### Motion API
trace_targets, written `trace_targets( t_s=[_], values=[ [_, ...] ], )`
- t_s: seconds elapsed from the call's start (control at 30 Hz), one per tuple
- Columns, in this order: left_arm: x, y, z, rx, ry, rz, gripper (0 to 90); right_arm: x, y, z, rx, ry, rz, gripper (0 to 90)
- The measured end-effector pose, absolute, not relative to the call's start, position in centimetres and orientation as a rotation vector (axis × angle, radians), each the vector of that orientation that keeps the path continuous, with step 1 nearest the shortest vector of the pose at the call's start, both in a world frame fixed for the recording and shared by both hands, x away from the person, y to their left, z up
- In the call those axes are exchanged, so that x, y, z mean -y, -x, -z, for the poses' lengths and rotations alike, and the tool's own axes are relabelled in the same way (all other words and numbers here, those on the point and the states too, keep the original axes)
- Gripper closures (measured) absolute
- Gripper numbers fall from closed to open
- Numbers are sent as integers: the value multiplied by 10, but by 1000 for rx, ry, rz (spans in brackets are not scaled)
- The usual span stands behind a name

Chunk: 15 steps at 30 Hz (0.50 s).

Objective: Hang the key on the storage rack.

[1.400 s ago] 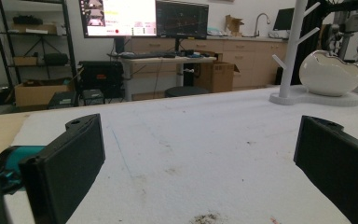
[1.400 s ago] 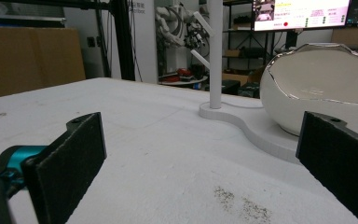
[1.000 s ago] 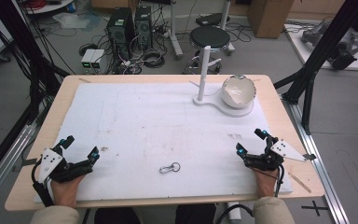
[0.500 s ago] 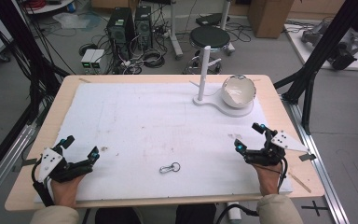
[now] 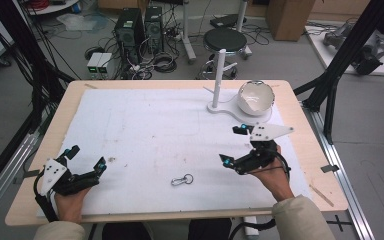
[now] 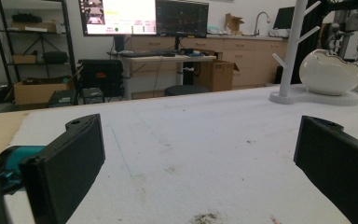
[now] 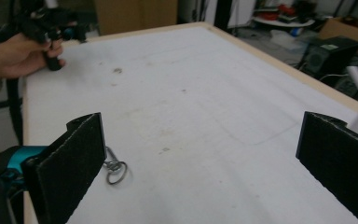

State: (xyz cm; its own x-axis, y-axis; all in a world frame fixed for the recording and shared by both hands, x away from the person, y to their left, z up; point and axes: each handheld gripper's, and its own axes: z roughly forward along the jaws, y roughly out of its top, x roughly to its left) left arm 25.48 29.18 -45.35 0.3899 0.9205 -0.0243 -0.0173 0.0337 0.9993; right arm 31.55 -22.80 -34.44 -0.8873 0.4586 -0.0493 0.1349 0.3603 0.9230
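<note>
Metal key clip (image 5: 182,179) lies untouched on the white-covered counter (image 5: 145,125) between 2 wide-open, empty tongs, left (image 5: 83,161) and right (image 5: 233,144); no handling appears begun.

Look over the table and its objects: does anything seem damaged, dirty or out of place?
The white egg-shaped bowl on the white peg stand's base has a jagged, broken-looking rim. The white table cover carries dark smudges near the left gripper. The small metal clasp lies loose.
</note>
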Motion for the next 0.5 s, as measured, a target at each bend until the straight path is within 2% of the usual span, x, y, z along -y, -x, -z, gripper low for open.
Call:
trace_targets(
  t_s=[0.27, 0.5],
  values=[
    [-292, -255, 454, -907, -1332, -901, 23, 186, -323, 351, -2527, -439, -1435, 5],
    [-292, -255, 453, -909, -1337, -901, 23, 146, -329, 373, -2716, -350, -1292, 5]
  ],
)
